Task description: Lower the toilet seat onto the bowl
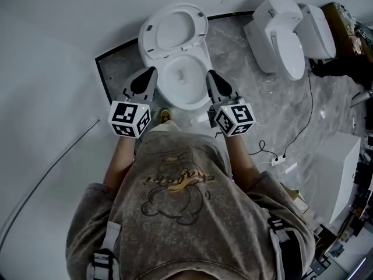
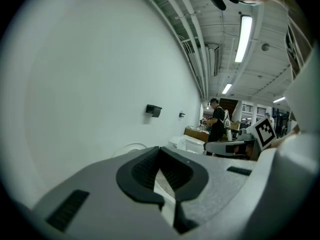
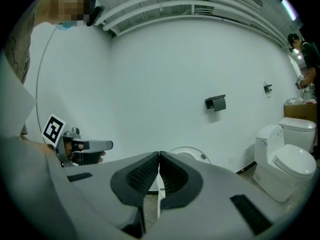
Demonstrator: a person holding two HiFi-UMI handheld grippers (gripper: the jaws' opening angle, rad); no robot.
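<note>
Seat (image 1: 150, 39) upright behind bowl (image 1: 169, 92), flanked by left gripper (image 1: 151, 73) and right gripper (image 1: 210, 74), jaws closed tight and empty, likely to nudge it down, not pinch.

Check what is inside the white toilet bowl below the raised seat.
Bare white porcelain inside the white toilet bowl, no loose object visible. Nothing covers it; the raised white seat stands clear behind.

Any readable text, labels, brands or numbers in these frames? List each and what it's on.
No text is legible.
Grey sweatshirt: brown cartoon print with script lettering, too blurred to read.
Marker cubes on left gripper and right gripper: black-and-white square codes, no words.
White toilet with raised seat, and white toilets beside it: no brand mark visible.
</note>
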